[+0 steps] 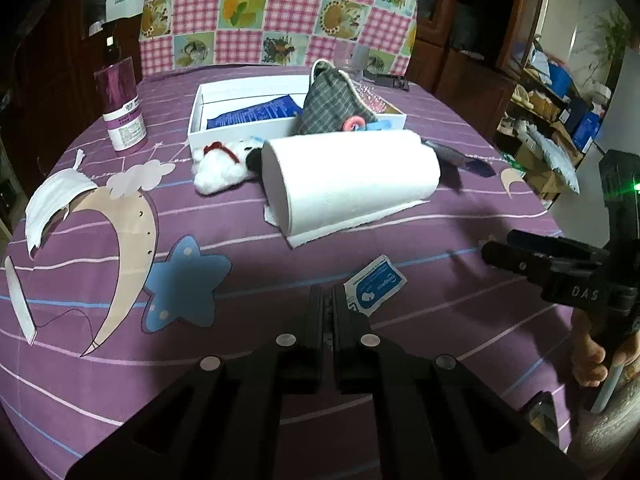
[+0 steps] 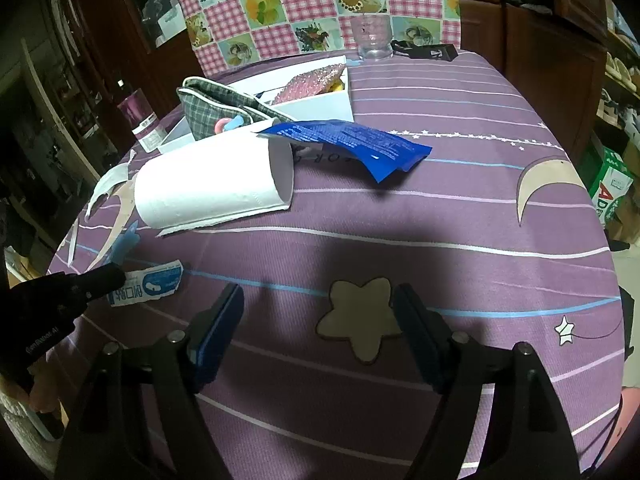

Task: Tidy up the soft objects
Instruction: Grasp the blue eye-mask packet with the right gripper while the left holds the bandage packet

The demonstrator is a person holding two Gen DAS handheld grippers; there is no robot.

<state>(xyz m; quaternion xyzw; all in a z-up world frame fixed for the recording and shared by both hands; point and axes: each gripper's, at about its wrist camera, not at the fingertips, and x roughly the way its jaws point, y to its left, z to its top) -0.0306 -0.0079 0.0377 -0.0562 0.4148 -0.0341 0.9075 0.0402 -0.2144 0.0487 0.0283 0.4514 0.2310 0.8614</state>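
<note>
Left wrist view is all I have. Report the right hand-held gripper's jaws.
Observer: The right hand-held gripper stands open, nothing between its pads, above a beige star print.
Operator: Now the blue packet.
Observer: The blue packet sticks out of the white box, past the paper roll, its free end raised above the cloth.
Operator: Then the sachet.
Observer: The left hand-held gripper overlaps the sachet edge; whether it grips is unclear.
</note>
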